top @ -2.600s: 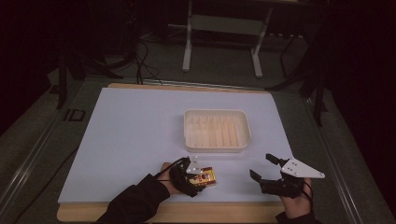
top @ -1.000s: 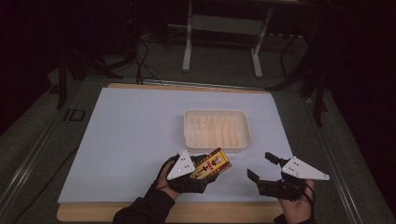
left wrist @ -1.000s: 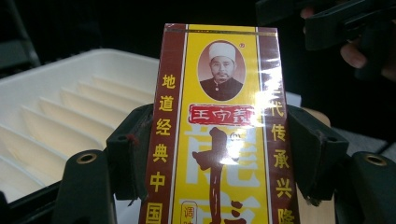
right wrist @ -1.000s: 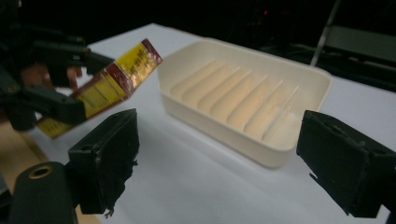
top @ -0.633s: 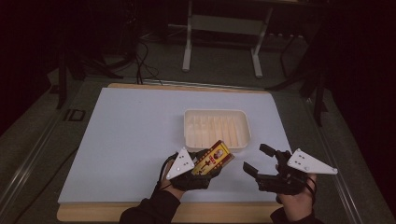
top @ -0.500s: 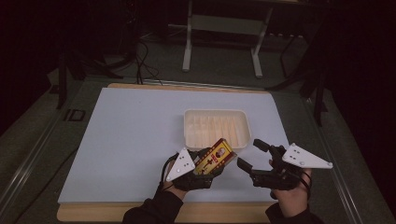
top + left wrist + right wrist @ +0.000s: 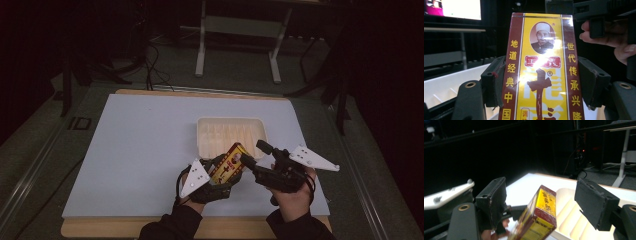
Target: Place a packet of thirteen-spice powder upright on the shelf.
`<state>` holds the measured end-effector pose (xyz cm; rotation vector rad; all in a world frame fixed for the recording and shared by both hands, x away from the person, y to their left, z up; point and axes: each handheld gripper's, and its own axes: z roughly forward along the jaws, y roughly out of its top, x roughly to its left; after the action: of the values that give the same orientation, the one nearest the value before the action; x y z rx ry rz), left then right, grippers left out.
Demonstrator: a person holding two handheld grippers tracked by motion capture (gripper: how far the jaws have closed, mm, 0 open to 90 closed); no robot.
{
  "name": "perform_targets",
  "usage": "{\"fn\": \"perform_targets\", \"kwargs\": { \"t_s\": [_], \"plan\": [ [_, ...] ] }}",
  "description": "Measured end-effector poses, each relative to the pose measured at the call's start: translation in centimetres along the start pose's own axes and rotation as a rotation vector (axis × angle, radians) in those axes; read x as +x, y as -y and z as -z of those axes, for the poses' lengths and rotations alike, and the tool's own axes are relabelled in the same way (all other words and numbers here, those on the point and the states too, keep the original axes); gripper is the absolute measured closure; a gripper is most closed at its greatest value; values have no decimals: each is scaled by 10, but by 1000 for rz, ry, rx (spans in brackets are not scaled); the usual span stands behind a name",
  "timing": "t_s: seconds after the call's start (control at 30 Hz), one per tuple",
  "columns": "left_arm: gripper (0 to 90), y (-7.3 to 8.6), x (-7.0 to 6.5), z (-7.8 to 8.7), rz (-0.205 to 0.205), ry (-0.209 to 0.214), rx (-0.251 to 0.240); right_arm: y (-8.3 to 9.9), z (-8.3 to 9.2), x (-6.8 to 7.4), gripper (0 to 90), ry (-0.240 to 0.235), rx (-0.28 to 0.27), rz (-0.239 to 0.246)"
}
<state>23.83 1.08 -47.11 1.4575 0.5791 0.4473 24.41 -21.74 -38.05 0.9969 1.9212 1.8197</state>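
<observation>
High view: left gripper (image 7: 216, 176) clamped on a yellow-and-maroon box (image 7: 229, 163), holding it lifted off the white counter (image 7: 135, 150), tilted up and to the right, top end just in front of the near rim of the white tray (image 7: 229, 123). Left gripper view confirms it: both fingers (image 7: 494, 82) press flat on the box's (image 7: 541, 72) long sides, roughly mid-height, printed face toward the camera, box standing upright between them. Right gripper (image 7: 254, 156) sits just right of the box, pointing left at its top end; its fingers are apart and have just been closing. Right gripper view: box's (image 7: 539, 216) upper corner sits in the gap between the two fingers (image 7: 492, 195), nearer the left one, with clear space to the right one; no pad contact visible, so not gripped by this side. Ribbed tray floor (image 7: 571, 220) visible behind the box there. Person's right hand (image 7: 604, 41) and its gripper show in the upper right of the left gripper view, close beside the box top.
</observation>
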Motion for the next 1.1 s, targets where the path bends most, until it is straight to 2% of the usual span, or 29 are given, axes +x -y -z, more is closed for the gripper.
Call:
{"fn": "perform_targets", "kwargs": {
  "t_s": [0.13,0.2,0.3,0.37,0.47,0.53,0.57,0.6,0.63,0.93,1.0,1.1],
  "plan": [
    [329,2,-2,-2,-10,-24,-36,1,-8,0,271,25,-8,-37],
    [329,3,-2,-3,-28,-14,-44,3,-11,-2,272,28,-15,-68],
    [329,4,-4,-3,-50,-24,-58,6,-17,-5,336,29,7,-125],
    [329,5,-5,-3,-57,-35,-72,9,-21,-6,361,29,21,-140],
    [328,6,-6,-3,-63,-46,-91,13,-25,-7,464,-8,55,-181],
    [328,7,-5,-3,-64,-50,-90,15,-27,-6,582,-24,62,-217],
    [328,7,-5,-3,-64,-50,-90,15,-27,-6,582,-24,62,-217],
    [328,8,-5,-3,-53,-44,-93,14,-28,-5,577,-33,68,-242],
    [327,8,-5,-3,-56,-47,-90,14,-28,-4,644,-10,71,-255],
    [317,7,-6,-5,-34,-72,-85,11,-31,1,679,26,89,-218],
    [309,4,-6,-5,-44,-80,-85,8,-31,3,678,28,85,-203],
    [222,-1,-6,-6,-50,-101,-84,3,-33,6,678,36,80,-166]
  ]
}}
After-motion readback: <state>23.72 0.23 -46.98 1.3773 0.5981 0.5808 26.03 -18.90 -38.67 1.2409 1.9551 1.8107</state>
